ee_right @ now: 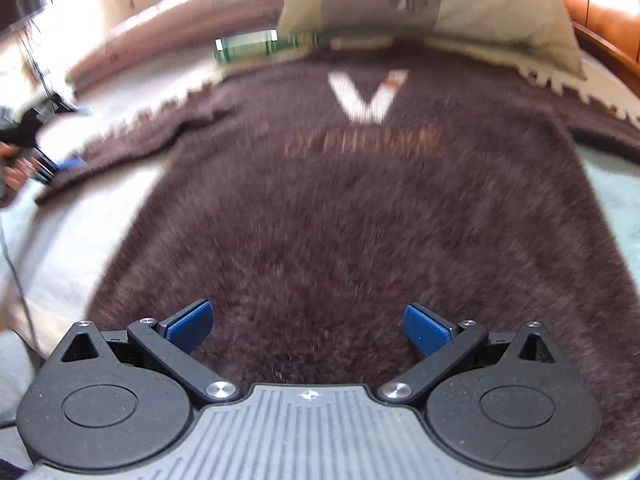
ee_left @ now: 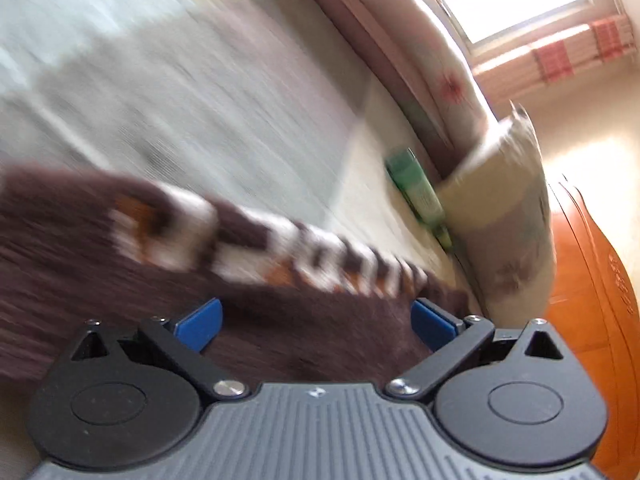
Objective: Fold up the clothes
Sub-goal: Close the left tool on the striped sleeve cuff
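Sweater (ee_right: 340, 208) lies flat on bed (ee_right: 80, 240), collar at 12 o'clock near pillow (ee_right: 480, 4); fuzzy, soft, floppy, likely light; left gripper (ee_left: 316, 326) and right gripper (ee_right: 308, 326) both spread empty; pinch hem corners.

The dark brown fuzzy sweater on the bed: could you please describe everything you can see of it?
The dark brown fuzzy sweater lies spread flat on the pale bedsheet, sleeves stretched to both sides. It looks like thick, hairy knit, with a white V and blurred orange lettering on the chest and white checked sleeve trim. Its collar end reaches the cream pillow. Both open grippers hover over it, neither gripping it.
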A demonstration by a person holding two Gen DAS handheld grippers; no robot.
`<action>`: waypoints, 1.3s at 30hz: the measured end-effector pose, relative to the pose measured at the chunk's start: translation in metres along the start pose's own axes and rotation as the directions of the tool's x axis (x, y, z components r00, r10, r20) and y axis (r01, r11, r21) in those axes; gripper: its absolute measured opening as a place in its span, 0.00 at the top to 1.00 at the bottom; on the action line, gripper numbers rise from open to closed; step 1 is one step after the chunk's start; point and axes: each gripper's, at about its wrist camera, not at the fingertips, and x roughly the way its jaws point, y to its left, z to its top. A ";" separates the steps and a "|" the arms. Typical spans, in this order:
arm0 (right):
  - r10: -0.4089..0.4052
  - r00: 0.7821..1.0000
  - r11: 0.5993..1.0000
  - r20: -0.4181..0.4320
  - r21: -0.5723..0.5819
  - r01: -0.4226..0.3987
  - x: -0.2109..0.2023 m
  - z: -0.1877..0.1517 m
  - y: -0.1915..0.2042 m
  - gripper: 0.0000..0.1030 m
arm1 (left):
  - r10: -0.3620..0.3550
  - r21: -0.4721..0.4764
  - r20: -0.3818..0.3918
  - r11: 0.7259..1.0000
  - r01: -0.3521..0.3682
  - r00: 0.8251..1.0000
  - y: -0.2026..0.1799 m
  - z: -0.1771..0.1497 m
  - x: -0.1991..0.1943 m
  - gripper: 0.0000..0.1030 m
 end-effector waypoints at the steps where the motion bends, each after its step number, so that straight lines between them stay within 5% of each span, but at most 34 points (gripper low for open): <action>1: -0.024 1.000 0.999 -0.003 -0.027 0.024 0.005 -0.003 0.005 0.00 | 0.071 0.021 0.023 0.997 -0.072 0.997 0.004 0.005 -0.006 0.03; 6: -0.103 0.995 0.985 -0.003 -0.141 0.101 0.016 -0.011 0.022 0.00 | 0.117 0.039 0.071 0.992 -0.120 0.991 0.001 0.019 -0.017 0.02; 10: -0.106 0.994 0.986 0.003 -0.129 0.106 0.018 -0.011 0.022 0.00 | 0.016 0.118 0.012 0.993 -0.018 1.000 -0.030 0.017 0.005 0.02; 15: -0.110 0.994 0.986 -0.004 -0.124 0.108 0.018 -0.010 0.022 0.00 | 0.006 0.161 -0.054 0.987 0.003 0.999 -0.053 -0.002 0.042 0.02; 19: -0.112 0.994 0.987 0.002 -0.119 0.111 0.018 -0.011 0.022 0.00 | 0.099 0.193 0.019 0.976 -0.101 0.995 -0.043 0.000 0.035 0.02; 23: -0.110 0.994 0.986 0.015 -0.122 0.111 0.018 -0.013 0.022 0.00 | 0.246 0.195 0.095 0.946 -0.261 0.964 -0.034 -0.001 0.010 0.02; 31: -0.123 0.992 0.980 0.040 -0.151 0.128 0.013 -0.021 0.026 0.00 | 0.171 0.285 0.057 0.942 -0.180 0.984 -0.086 -0.034 -0.031 0.02; 39: -0.062 0.997 0.982 0.047 -0.176 0.070 -0.029 -0.026 0.030 0.00 | 0.167 0.297 0.011 0.941 -0.162 0.986 -0.098 -0.068 -0.006 0.02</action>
